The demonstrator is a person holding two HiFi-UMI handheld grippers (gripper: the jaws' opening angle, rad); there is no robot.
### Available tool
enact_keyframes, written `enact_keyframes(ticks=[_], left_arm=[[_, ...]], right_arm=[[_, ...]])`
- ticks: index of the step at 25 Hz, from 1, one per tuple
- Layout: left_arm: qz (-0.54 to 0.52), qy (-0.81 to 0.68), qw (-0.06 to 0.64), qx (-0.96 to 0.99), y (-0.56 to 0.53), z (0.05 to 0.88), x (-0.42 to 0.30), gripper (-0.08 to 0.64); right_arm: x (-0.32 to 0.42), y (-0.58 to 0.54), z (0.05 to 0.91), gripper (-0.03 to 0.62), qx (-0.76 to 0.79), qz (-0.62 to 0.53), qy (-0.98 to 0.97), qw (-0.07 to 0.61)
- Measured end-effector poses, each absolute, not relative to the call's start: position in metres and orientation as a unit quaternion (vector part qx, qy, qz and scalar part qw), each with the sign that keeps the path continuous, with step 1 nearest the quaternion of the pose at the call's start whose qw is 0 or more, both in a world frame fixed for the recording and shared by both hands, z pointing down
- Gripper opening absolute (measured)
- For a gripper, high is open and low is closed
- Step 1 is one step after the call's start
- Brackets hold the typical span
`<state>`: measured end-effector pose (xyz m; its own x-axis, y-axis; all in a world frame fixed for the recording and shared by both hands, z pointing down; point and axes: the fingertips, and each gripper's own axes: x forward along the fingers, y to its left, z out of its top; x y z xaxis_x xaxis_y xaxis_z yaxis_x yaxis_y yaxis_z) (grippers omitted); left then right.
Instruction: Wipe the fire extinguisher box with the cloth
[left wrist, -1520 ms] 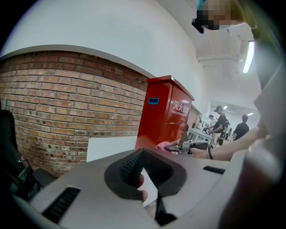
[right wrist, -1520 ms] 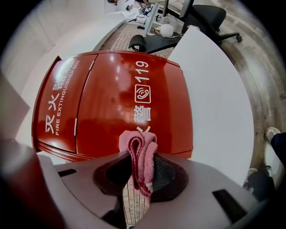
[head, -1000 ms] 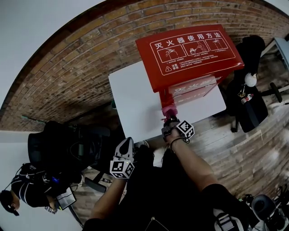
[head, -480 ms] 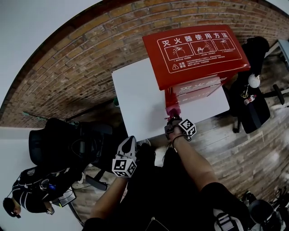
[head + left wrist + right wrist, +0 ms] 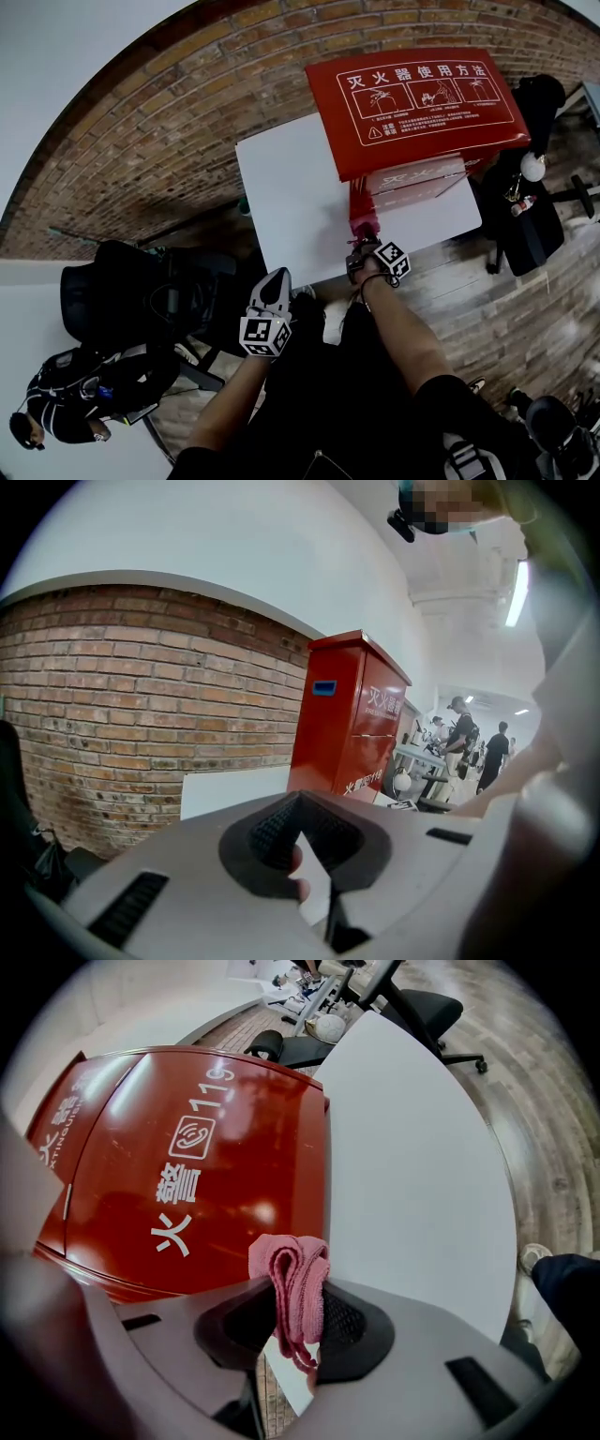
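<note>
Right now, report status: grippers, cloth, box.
Right gripper shut on pink cloth. Left gripper shut, empty, back from the fire extinguisher box. Cloth at the box's front face, contact unclear. Nothing in the way.

I see a glossy red box (image 5: 417, 103) with white lettering and line drawings, a pink cloth (image 5: 292, 1283), a plain white desk (image 5: 286, 202), a red-brown brick wall (image 5: 141, 141) with pale mortar, and a grey-brown plank floor (image 5: 525, 319). My left claw (image 5: 300, 836) and right claw (image 5: 291, 1321) are grey, black-ribbed inside.

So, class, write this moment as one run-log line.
step: wipe box | right gripper: shut on cloth, at box front | left gripper: shut, empty, off the box
</note>
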<state>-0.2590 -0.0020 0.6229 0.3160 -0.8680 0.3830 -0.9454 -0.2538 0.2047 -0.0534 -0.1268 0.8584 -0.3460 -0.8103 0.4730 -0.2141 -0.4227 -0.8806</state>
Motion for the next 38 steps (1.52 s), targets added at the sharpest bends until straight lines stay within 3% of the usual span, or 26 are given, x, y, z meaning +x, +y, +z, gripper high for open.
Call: enact_keyframes(ticks=[15,25,38], left_arm=[[0.101,-0.567,0.145,0.805,-0.068,0.597,-0.253,0.018],[0.114,-0.562,0.155,0.805,-0.055,0.610,-0.239,0.018],[0.104,-0.547,0.164,0.815,-0.048,0.608,-0.205,0.018]], right_arm=[[-0.049,-0.128,0.888,0.107,-0.540,-0.665,0.478,0.194],[-0.044,-0.126,0.901,0.107,-0.538,-0.671,0.484,0.160],[-0.013,-0.119,0.832,0.106,-0.501,-0.573,0.648,0.031]])
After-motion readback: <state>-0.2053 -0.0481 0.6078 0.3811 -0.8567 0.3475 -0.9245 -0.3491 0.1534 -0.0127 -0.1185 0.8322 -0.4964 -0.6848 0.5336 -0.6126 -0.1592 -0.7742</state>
